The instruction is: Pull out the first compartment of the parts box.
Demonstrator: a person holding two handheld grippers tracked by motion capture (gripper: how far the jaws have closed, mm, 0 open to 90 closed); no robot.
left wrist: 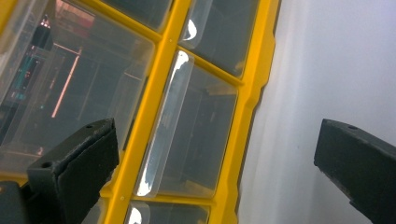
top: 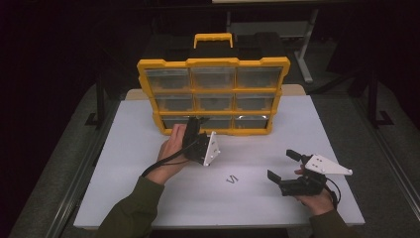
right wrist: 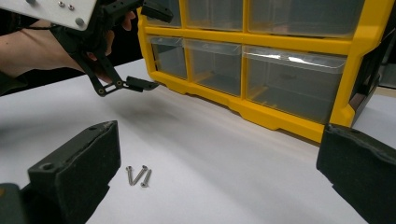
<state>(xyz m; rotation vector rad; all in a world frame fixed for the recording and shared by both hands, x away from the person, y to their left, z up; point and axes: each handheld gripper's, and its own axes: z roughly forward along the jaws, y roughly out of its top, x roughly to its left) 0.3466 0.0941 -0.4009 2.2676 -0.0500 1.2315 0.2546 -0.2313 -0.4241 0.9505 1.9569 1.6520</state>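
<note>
Left tongs [top: 197, 120] at bottom-left drawer [top: 174, 122] of yellow organizer [top: 213, 94], right tongs [top: 282, 165] idle near screws [top: 232, 179].

Left hand [top: 174, 144] tilted up, tongs spread wide, empty, straddling the drawer front on the white tabletop [top: 148, 198]. Right hand [top: 317, 201] low, tongs wide apart, gripping nothing. Three screws lie between the hands. Drawer contents hard to make out through glare.

Wide-open left claw [left wrist: 217, 172] close before the yellow organizer's [left wrist: 161, 93] clear drawer [left wrist: 196, 135], white table [left wrist: 327, 70] beside.
</note>
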